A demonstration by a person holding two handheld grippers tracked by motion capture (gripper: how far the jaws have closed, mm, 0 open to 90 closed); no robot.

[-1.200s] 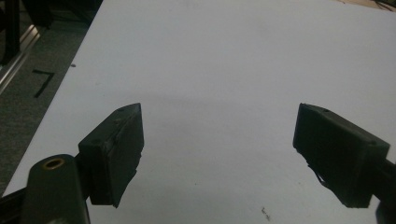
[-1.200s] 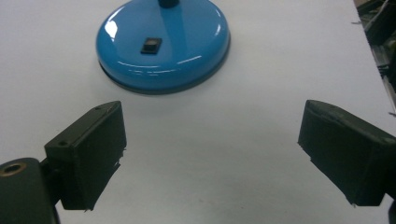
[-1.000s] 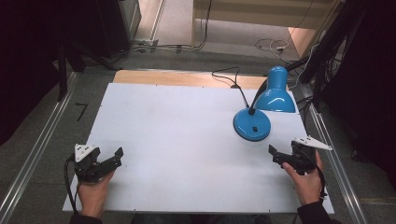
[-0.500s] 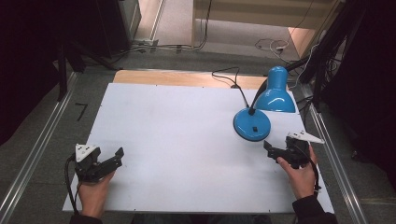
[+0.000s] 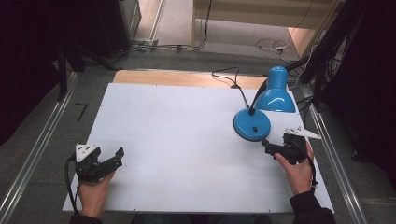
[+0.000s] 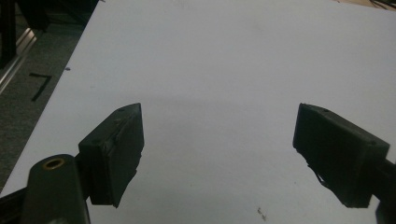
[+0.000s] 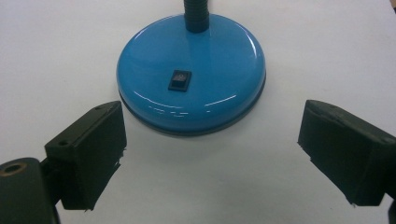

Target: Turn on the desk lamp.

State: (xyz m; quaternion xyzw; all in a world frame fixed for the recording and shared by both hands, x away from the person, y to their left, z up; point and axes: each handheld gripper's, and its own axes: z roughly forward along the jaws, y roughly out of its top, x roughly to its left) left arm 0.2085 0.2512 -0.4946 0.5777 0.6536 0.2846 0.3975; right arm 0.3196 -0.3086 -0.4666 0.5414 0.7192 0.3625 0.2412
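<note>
Right gripper view showed the right tongs [image 7: 212,158] spread apart near the lamp base [image 7: 191,72], best lined up squarely on its switch [image 7: 180,79]; left tongs [image 6: 219,156] also apart.

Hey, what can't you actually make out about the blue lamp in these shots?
- Lamp shade opening: in the high view it faces down, bulb hidden.
- Switch position: too small in the right gripper view.
- Black cord: its plug end leaves the white board; destination unclear.
</note>
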